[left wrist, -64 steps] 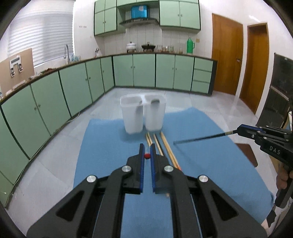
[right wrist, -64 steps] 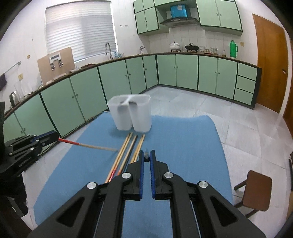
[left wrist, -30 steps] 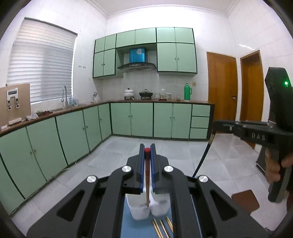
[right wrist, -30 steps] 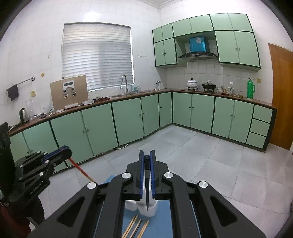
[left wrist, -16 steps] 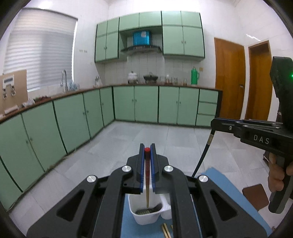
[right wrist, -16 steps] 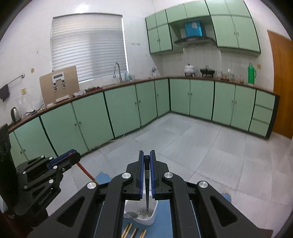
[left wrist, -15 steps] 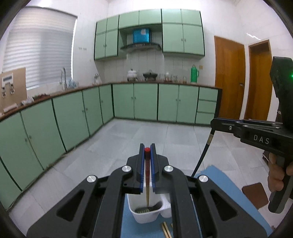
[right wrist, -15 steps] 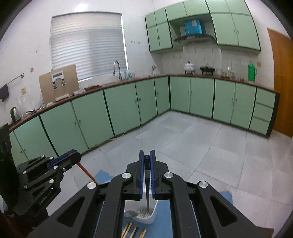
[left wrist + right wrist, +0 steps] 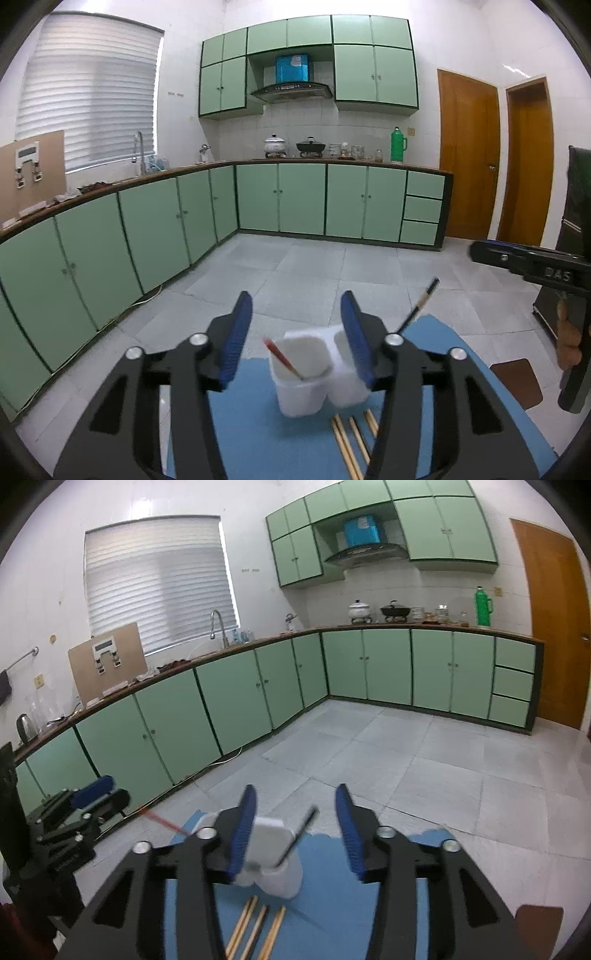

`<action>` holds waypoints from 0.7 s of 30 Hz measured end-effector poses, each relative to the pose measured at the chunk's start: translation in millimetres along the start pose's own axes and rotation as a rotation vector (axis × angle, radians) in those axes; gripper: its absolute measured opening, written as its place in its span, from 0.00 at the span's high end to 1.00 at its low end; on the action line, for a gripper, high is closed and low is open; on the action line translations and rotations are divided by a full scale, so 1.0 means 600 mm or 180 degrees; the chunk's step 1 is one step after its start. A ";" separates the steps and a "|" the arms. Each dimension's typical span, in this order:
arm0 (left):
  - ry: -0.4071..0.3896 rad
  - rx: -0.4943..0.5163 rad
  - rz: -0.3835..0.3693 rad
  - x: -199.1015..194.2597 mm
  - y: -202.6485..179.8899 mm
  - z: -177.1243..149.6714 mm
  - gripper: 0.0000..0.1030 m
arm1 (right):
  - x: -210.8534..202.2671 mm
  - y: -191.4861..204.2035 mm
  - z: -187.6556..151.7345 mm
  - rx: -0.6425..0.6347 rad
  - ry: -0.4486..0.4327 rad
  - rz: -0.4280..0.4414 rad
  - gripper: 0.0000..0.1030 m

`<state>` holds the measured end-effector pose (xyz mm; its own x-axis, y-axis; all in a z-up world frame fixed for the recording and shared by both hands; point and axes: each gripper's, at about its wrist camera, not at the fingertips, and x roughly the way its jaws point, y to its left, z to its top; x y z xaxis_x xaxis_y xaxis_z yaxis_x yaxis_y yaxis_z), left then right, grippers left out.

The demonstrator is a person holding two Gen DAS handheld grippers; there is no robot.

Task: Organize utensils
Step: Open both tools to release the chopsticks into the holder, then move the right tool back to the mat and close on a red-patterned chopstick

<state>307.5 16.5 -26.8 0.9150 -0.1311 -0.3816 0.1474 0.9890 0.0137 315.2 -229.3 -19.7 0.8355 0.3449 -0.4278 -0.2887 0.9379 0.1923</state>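
Chopsticks are out of both your grippers now. Your left gripper [image 9: 295, 338] has just been opening: its blue-padded fingers [image 9: 236, 341] stand spread with nothing between them, and the red-topped wooden chopstick [image 9: 282, 359] leans tilted inside the left white plastic cup [image 9: 297, 384], its tip down in the cup and its red end above the rim. Your right gripper [image 9: 293, 829] has also just been opening, and its blue pads [image 9: 242, 830] are likewise apart and empty. From the right wrist view, the thin black chopstick [image 9: 297, 836] slants out of the right white plastic cup [image 9: 275, 871], its upper end free of the pads.

The two cups stand touching each other, side by side, on the blue cloth mat [image 9: 266, 439]. Just in front of them, on the mat, lie the remaining light wooden chopsticks [image 9: 349, 439], roughly parallel and close together; in the right wrist view you can count three of them [image 9: 255, 930].

In the left wrist view your right-hand tool shows at the right edge, gripped by your hand [image 9: 570, 341]. Behind the table run green kitchen cabinets [image 9: 280, 201] along the wall, and a brown wooden stool [image 9: 517, 380] stands near the mat's right side.
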 end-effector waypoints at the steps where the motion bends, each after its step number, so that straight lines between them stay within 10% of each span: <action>1: 0.0008 -0.0005 0.0001 -0.012 -0.002 -0.009 0.45 | -0.017 -0.002 -0.018 0.0025 -0.0013 -0.0027 0.46; 9: 0.0374 -0.0192 0.0035 -0.087 -0.009 -0.155 0.33 | -0.085 0.004 -0.192 0.0270 0.0226 -0.0290 0.24; 21: 0.1126 -0.0156 0.0124 -0.090 -0.020 -0.356 0.33 | -0.078 0.073 -0.396 0.0103 0.0886 -0.0420 0.25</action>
<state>175.9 26.3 -203.8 0.7317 -0.0698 -0.6781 0.0889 0.9960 -0.0067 152.3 -195.4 -201.2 0.7033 0.2212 -0.6757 -0.1674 0.9752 0.1450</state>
